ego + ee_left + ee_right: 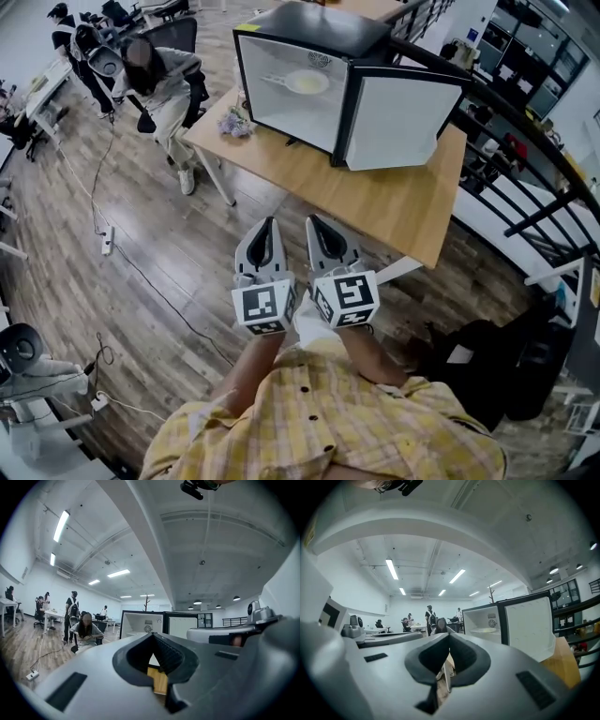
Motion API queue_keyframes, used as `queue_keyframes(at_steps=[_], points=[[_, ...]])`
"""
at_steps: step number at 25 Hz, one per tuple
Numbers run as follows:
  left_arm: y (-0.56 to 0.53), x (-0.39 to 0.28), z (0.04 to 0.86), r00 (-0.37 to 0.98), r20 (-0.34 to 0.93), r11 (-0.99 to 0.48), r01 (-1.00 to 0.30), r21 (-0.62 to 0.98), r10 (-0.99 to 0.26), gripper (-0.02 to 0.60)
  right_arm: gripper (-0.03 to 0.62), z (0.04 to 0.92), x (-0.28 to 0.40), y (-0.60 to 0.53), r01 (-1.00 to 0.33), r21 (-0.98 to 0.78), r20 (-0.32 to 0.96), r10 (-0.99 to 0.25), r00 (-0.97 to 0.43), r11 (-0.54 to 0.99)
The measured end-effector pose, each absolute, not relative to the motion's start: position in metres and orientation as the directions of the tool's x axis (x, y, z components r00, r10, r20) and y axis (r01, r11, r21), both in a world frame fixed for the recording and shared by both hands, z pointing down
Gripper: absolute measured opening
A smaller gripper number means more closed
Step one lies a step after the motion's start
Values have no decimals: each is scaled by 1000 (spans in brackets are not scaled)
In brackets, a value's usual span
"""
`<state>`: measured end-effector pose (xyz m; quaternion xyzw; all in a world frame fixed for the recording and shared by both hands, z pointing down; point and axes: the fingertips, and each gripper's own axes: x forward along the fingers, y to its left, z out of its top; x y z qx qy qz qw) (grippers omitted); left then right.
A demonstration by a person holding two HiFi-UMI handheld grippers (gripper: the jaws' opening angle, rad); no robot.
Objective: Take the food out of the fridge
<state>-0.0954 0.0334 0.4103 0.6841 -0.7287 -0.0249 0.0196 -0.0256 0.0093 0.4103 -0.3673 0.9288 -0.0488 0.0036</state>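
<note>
At twelve o'clock ahead of both tools, on the light wooden table (394,202), stands the small black-framed, white-lined fridge (319,28), its white door (398,117) swung open toward two o'clock; on its shelf lies the pale yellow round food (307,82) on a white plate (327,86). The left gripper (270,225) and right gripper (315,223) hang side by side, well short of the table, jaws together on nothing. I judge the plate light, stiff, slick and breakable, best pinched at its six o'clock rim and carried level.
</note>
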Motion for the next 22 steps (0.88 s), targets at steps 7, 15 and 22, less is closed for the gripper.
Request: queue_keyframes(at_steps=[7, 15, 22], points=[[-43, -122, 412, -60, 13, 60, -997, 53, -998, 8, 8, 413, -46, -63, -692, -112, 38, -693, -720, 713], [-133, -135, 406, -47, 14, 48, -998, 47, -999, 8, 8, 406, -59, -150, -700, -113, 30, -702, -711, 705], [-191, -139, 407, -39, 28, 40, -998, 39, -999, 8, 8, 410, -65, -203, -704, -126, 34, -706, -707, 699]])
